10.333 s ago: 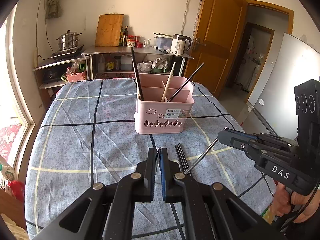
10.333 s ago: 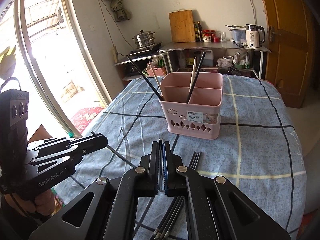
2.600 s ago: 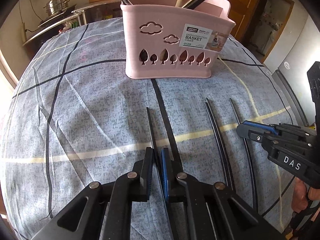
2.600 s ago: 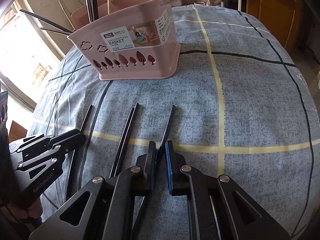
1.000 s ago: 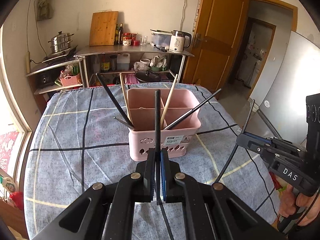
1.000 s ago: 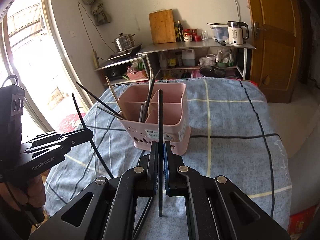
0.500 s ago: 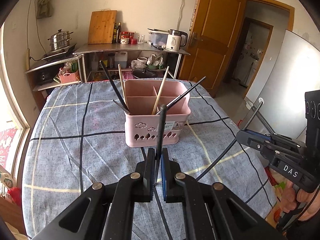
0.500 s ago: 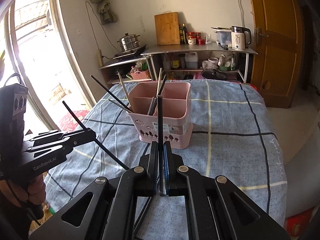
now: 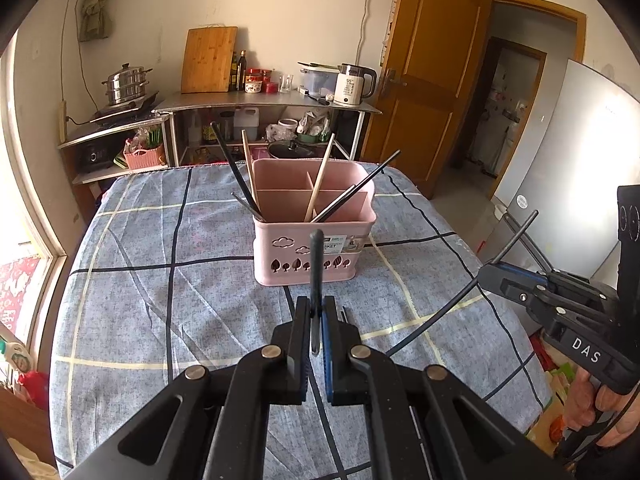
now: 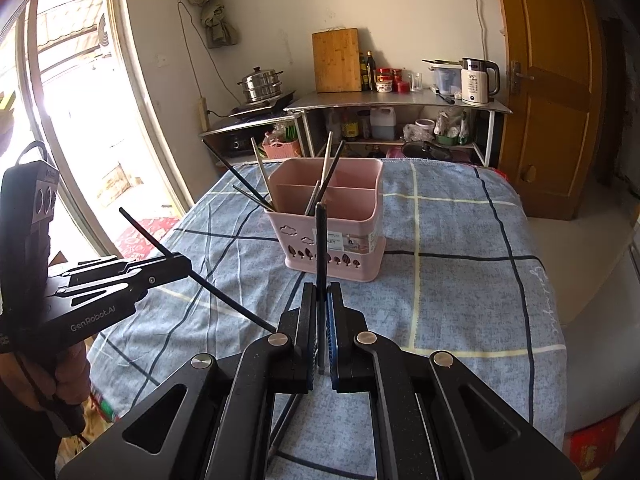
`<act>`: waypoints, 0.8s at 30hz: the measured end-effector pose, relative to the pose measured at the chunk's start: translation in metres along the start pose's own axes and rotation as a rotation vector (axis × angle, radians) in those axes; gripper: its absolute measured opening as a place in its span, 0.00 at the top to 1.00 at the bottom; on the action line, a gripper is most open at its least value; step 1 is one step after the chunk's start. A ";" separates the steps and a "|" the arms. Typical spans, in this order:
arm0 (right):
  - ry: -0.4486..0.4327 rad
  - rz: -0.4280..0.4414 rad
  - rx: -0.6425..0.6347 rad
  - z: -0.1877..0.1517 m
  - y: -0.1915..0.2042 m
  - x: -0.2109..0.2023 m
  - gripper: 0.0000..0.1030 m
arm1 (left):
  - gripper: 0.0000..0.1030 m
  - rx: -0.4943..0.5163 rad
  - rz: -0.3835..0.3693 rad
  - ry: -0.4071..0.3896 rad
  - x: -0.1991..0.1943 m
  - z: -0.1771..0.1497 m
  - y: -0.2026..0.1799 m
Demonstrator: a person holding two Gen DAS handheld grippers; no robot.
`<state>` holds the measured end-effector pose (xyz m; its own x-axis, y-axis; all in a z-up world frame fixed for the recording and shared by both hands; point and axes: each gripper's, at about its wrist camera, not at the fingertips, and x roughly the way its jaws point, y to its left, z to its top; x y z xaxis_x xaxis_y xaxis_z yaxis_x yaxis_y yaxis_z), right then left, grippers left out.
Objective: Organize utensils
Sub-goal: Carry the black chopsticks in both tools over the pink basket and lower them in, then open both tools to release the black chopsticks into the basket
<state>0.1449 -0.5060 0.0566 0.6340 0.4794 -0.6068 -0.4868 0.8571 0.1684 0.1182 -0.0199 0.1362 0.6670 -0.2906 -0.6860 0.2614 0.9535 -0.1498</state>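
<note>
The left claw (image 9: pixel 316 320) is pinching 1 black chopstick (image 9: pixel 316 272) upright between its fingers, and the right claw (image 10: pixel 321 308) is pinching another chopstick (image 10: pixel 320 248), both hovering before the pink basket (image 9: pixel 314 240) on the worktop (image 9: pixel 160 300). The claws are hiding the chopsticks' lower ends.

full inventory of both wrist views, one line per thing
Basket: one, pink, divided, mid-table.
Chopsticks in basket: several, black and pale wood, leaning out.
Held chopsticks: two, black, one per gripper, above the table.
Chopsticks on table: black, near edge, mostly hidden; count unclear.
Tablecloth: one, blue-grey, lined.
Cutting board: one, wooden, against the wall.
Kettle: one, white, on the shelf.
Steamer pot: one, steel, left shelf.
Door: one, brown, right.
Left gripper: black, shut on a chopstick.
Right gripper: black, shut on a chopstick.
</note>
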 end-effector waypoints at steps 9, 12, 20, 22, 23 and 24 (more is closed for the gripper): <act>-0.094 0.032 -0.021 0.028 0.012 -0.004 0.95 | 0.95 0.015 0.008 -0.066 -0.019 0.032 0.004; -0.135 0.045 -0.034 0.043 0.018 -0.005 0.95 | 0.95 0.027 0.017 -0.100 -0.026 0.049 0.005; -0.234 0.051 -0.043 0.086 0.024 -0.004 0.95 | 0.95 0.032 0.038 -0.174 -0.033 0.096 0.014; -0.251 0.051 -0.041 0.094 0.024 -0.002 0.95 | 0.95 0.033 0.040 -0.184 -0.030 0.107 0.016; -0.260 0.049 -0.039 0.098 0.024 -0.001 0.95 | 0.95 0.033 0.041 -0.187 -0.028 0.111 0.017; -0.267 0.048 -0.038 0.101 0.025 0.000 0.95 | 0.95 0.035 0.042 -0.189 -0.026 0.115 0.017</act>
<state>0.1936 -0.4657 0.1390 0.7433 0.5560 -0.3719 -0.5388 0.8272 0.1596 0.1855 -0.0051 0.2332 0.7964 -0.2634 -0.5443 0.2525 0.9628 -0.0964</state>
